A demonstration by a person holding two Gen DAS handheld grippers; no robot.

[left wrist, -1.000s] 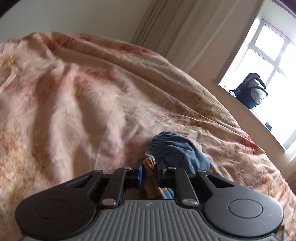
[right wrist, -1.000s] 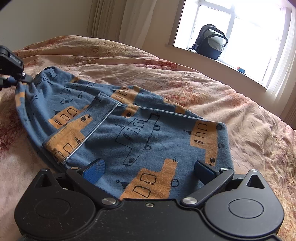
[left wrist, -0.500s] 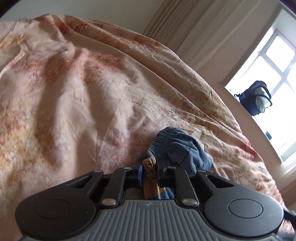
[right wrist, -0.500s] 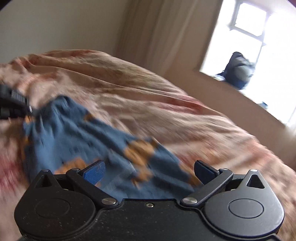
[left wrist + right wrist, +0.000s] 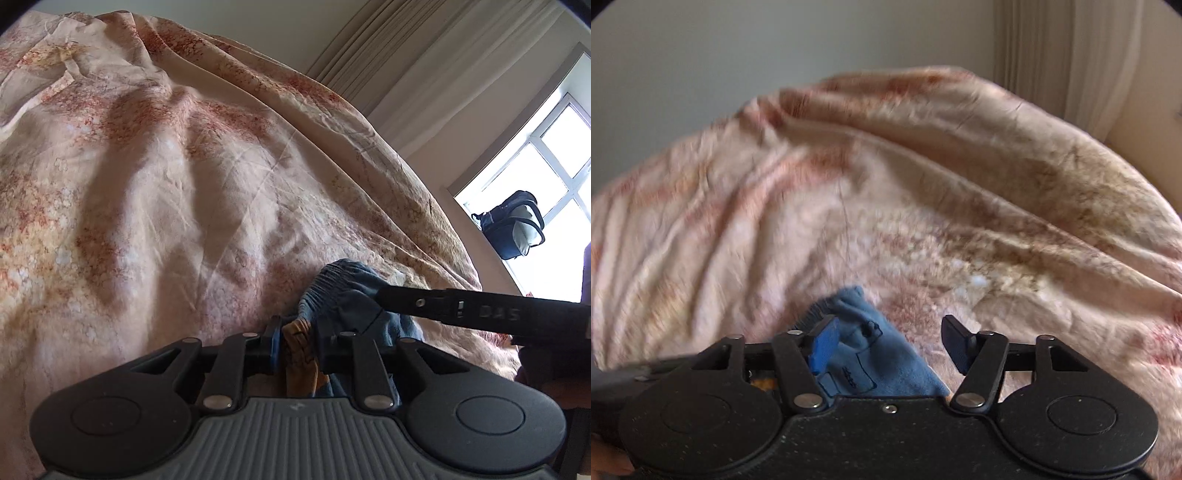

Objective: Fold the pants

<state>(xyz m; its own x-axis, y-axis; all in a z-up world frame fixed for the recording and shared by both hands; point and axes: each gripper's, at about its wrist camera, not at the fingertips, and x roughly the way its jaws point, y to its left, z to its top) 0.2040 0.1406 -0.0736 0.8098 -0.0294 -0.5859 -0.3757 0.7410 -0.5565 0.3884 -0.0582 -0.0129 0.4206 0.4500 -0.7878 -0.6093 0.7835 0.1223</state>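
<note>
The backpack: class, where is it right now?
In the left wrist view, the backpack sits on the windowsill at the right edge, beyond the bedspread and above the right gripper.

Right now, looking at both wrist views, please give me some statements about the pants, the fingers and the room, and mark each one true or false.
1. The left gripper pinches a bunch of the blue and orange pants. True.
2. The pants lie on a bare wooden floor. False: they lie on a pinkish patterned bedspread.
3. The right gripper has fabric between its fingers, and they are closing. True: the right-hand finger is not yet on the cloth.
4. The backpack sits on the bed. False: it stands on the windowsill.
5. The right gripper is far from the left one. False: its dark body reaches in just beside the left fingers, over the elastic waistband.
</note>
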